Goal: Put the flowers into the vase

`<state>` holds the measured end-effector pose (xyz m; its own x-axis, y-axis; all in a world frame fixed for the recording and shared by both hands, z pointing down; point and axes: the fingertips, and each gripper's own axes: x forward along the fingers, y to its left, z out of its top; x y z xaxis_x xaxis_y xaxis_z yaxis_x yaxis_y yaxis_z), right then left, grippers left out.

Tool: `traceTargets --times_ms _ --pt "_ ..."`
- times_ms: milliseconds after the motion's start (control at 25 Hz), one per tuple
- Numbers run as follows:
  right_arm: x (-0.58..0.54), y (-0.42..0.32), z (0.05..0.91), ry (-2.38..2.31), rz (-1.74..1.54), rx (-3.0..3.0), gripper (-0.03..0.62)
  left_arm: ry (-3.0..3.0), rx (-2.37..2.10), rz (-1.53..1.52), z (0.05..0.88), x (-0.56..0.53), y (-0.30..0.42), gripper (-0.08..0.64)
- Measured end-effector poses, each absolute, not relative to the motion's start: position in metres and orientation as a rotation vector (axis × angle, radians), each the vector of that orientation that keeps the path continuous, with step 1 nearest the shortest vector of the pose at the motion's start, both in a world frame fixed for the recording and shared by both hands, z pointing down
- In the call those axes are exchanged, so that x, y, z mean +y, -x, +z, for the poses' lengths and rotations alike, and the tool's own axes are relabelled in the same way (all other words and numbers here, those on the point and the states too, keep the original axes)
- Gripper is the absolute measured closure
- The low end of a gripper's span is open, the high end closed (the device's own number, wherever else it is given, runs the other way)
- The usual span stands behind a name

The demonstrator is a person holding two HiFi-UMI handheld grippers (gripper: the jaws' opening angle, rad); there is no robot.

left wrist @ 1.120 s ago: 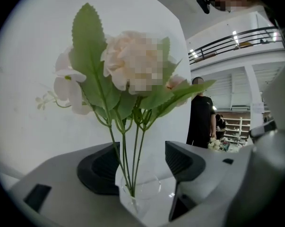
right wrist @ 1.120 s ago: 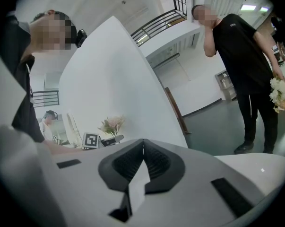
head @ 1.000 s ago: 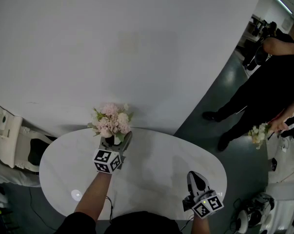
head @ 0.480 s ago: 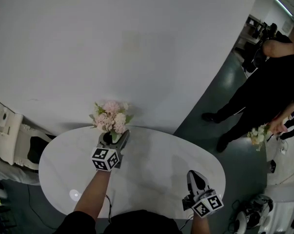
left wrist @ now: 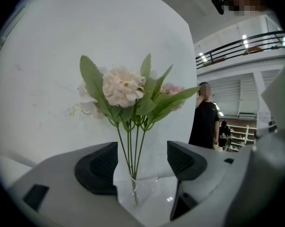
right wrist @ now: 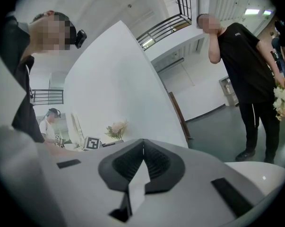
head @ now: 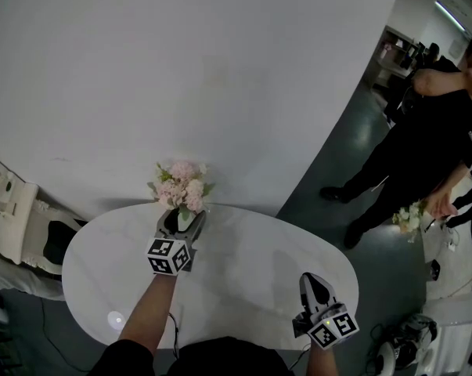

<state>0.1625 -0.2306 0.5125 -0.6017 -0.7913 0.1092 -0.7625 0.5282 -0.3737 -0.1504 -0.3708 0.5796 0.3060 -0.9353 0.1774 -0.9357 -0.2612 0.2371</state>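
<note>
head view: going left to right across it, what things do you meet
cream padded object → flowers → right hand-held gripper → person in black

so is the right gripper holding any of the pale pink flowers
No, the right gripper has its jaws shut together with nothing between.

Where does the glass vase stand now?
The vase stands between the left gripper's jaws, which have just been opening, at the white table's far left edge in the head view.
</note>
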Motion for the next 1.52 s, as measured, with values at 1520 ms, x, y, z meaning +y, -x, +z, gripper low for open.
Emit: traceTargets --times_ms 1520 --pt "-0.073 -0.068 0.465 1.319 -0.421 2.672 0.571 -2.536 -1.677 -0.036 0.483 -0.149 0.208 0.522"
